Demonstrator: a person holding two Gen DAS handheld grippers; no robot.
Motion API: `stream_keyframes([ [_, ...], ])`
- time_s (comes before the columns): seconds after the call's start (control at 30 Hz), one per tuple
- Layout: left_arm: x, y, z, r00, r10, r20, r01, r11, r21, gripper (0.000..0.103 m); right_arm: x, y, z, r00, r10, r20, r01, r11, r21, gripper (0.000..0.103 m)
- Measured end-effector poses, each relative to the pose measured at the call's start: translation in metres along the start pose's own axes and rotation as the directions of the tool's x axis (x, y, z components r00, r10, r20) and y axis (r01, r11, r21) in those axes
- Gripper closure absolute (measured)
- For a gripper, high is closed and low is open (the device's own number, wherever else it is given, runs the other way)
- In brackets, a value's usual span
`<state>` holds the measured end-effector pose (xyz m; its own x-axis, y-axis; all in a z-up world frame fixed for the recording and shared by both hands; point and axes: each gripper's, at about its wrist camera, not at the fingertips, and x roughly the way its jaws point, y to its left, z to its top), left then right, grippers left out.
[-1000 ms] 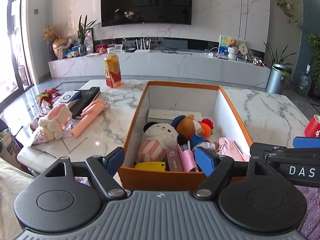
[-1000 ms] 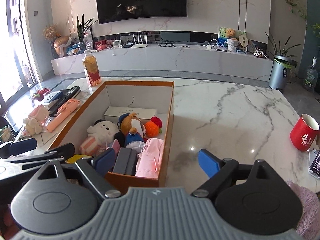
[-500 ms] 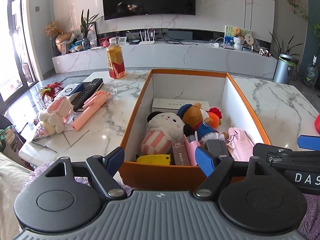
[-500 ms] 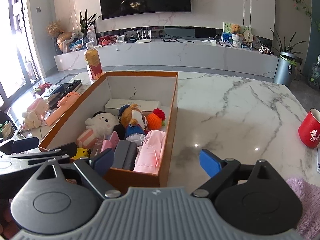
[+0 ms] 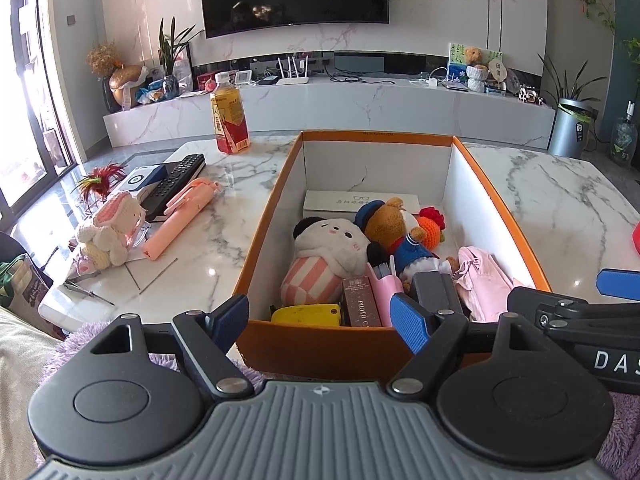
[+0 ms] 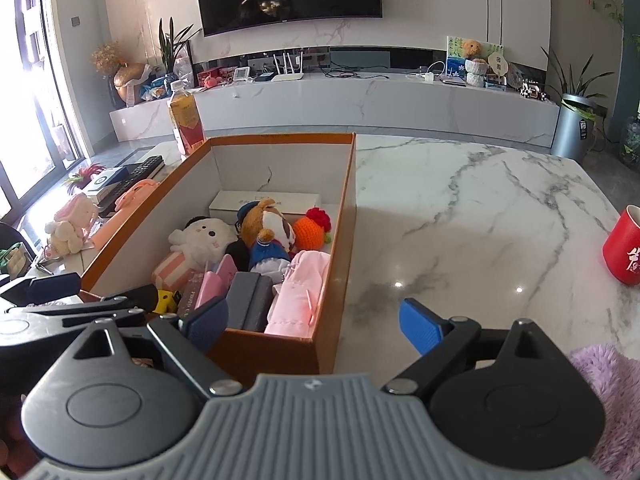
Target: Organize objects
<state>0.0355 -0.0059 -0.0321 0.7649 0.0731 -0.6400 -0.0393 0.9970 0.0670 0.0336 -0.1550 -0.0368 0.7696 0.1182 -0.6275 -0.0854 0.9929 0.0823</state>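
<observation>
A: Box [image 5: 496, 184] is sitting on the marble table [image 5: 560, 188], orange outside, white inside, open top. Both views are looking into it from the near end.

B: What's lying in it?

A: Flat white case [image 5: 360, 202] at the far wall. In front of that, a white plush w/ pink striped body [image 5: 324, 252], a brown bear in a blue outfit [image 5: 400, 236] and an orange knit toy [image 5: 430, 228], all touching. At the near end: a yellow thing [image 5: 306, 315], a brown carton [image 5: 360, 306], a pink comb holder [image 5: 383, 284], a grey case [image 5: 434, 290] and a pink cloth [image 5: 480, 280] vs. the right wall.

B: Left gripper?

A: Left gripper [image 5: 320, 318] is hovering just before the box's near wall, jaws spread wide, gripping nothing.

B: Right one?

A: Right gripper [image 6: 312, 320] is also gaping wide, holding nothing. Its left pad [image 6: 204, 318] is sitting over the box's near right corner, the right pad [image 6: 420, 324] over bare table.

B: Stuff outside the box?

A: Left of it: pink bunny plush [image 5: 110, 232], pink folded stick [image 5: 182, 216], black remote [image 5: 174, 180] lying on a blue-white box [image 5: 142, 176], red feathery thing [image 5: 98, 174], drink bottle [image 5: 230, 114] standing upright at the far edge. Red mug [image 6: 624, 246] is standing well apart on the right. Purple fuzzy cloth [image 6: 608, 384] is showing under the tools.
</observation>
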Motion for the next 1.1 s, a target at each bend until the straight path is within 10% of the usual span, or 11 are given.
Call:
stream_keyframes([
  [1.1,-0.011,0.01,0.001,1.0,-0.022,0.018,0.022,1.0,0.005,0.011,-0.004,0.003,0.0,1.0,-0.026,0.0,0.026,1.0,-0.001,0.009],
])
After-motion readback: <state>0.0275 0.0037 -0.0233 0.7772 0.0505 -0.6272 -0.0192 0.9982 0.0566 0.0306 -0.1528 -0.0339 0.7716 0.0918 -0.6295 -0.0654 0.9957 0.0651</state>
